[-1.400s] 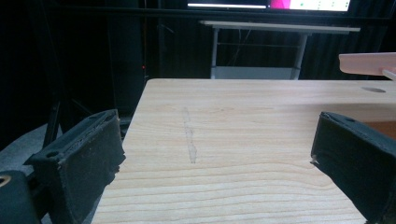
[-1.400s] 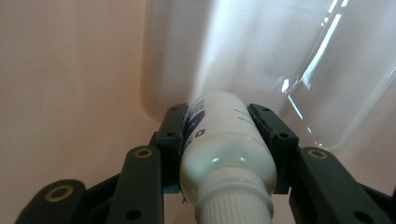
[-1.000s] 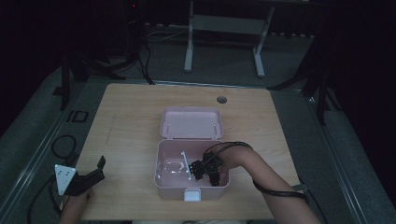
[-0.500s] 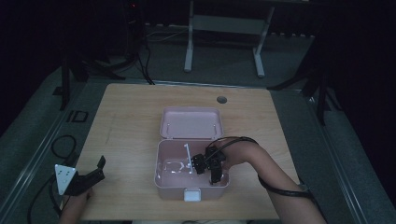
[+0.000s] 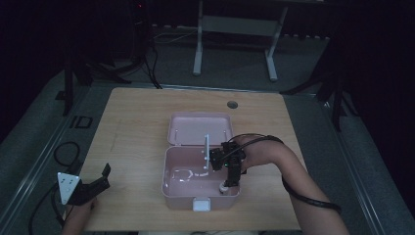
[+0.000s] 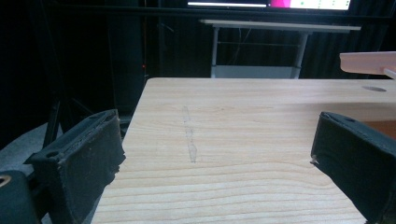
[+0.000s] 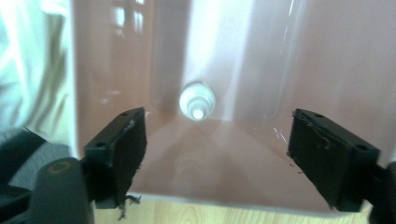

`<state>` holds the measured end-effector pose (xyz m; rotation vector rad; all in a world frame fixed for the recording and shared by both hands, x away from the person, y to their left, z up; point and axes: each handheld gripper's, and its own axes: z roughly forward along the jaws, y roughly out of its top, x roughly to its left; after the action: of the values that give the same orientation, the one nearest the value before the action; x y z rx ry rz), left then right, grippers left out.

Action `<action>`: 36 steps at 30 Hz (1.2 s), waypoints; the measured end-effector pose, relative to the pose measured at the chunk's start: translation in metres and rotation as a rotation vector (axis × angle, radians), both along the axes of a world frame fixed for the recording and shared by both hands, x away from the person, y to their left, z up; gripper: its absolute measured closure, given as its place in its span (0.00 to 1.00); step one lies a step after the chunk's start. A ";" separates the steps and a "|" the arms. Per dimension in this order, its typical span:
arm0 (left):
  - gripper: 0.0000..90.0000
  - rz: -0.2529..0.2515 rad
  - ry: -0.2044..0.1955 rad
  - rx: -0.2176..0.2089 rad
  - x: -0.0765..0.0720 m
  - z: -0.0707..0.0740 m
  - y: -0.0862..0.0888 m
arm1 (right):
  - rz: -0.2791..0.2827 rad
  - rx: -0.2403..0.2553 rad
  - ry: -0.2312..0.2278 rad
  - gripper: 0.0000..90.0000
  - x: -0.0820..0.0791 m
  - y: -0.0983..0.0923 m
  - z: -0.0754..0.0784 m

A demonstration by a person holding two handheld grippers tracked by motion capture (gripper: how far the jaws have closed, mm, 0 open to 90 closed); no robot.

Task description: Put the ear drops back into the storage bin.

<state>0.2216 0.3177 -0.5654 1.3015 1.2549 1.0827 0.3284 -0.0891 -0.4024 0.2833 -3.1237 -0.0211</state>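
A pink box (image 5: pixel 200 188) sits open near the front of the wooden surface (image 5: pixel 137 132), with its lid (image 5: pixel 199 128) laid back flat behind it. The right gripper (image 5: pixel 229 182) is over the right side of the box and points down into it. Its jaws have just been opening and now stand wide apart, with nothing between them. A small white round thing (image 7: pixel 197 101) stands in the box at the foot of a wall, beyond the jaws in the right gripper view and not touching them. In the high view it shows as a pale spot (image 5: pixel 224 186) in the front right corner of the box. A thin white stick (image 5: pixel 206 152) stands up near the back of the box. A few more small white bits (image 5: pixel 188 173) lie on the box floor, too small to tell. The left gripper (image 5: pixel 100 181) rests at the front left corner of the surface, well apart from the box. Its jaws are open too, with only bare wood ahead of them.
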 end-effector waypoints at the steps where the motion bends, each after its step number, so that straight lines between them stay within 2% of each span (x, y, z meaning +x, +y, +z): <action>1: 0.03 0.000 0.000 0.000 0.000 0.000 0.000 | -0.011 0.020 0.009 0.19 0.001 -0.002 0.004; 3: 0.03 0.000 0.001 0.000 0.000 0.000 0.000 | -0.014 0.054 0.001 0.18 0.000 -0.006 0.011; 6: 0.03 0.000 0.001 0.000 0.000 0.000 0.000 | -0.021 0.063 0.001 0.18 0.000 -0.010 0.016; 7: 0.03 0.001 0.002 0.000 0.000 0.000 0.000 | -0.028 0.073 -0.021 0.17 0.002 -0.015 0.021; 14: 0.03 0.000 0.001 0.000 0.000 0.000 0.000 | -0.075 0.102 -0.068 0.17 0.006 -0.033 0.028; 17: 0.03 0.001 0.002 0.001 0.000 0.000 0.000 | -0.090 0.113 -0.064 0.17 0.007 -0.039 0.030; 18: 0.03 0.002 0.001 0.001 0.000 0.000 0.000 | -0.104 0.131 -0.074 0.17 0.008 -0.046 0.030; 24: 0.03 0.002 0.002 0.000 0.000 0.000 0.000 | -0.142 0.158 -0.076 0.17 0.012 -0.067 0.021; 27: 0.03 0.003 0.004 0.001 0.000 0.000 0.000 | -0.168 0.172 -0.063 0.17 0.014 -0.078 0.014; 33: 0.03 0.002 0.003 0.001 0.000 0.000 0.000 | -0.216 0.177 -0.080 0.17 0.018 -0.094 0.000; 34: 0.03 0.002 0.004 -0.001 0.000 0.000 0.000 | -0.237 0.202 -0.085 0.17 0.018 -0.100 -0.005; 36: 0.03 0.002 0.003 -0.001 0.000 0.000 0.000 | -0.251 0.219 -0.090 0.17 0.019 -0.105 -0.012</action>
<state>0.2218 0.3177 -0.5654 1.3013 1.2588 1.0816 0.3479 -0.1937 -0.4141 -0.1134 -3.2251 -0.3623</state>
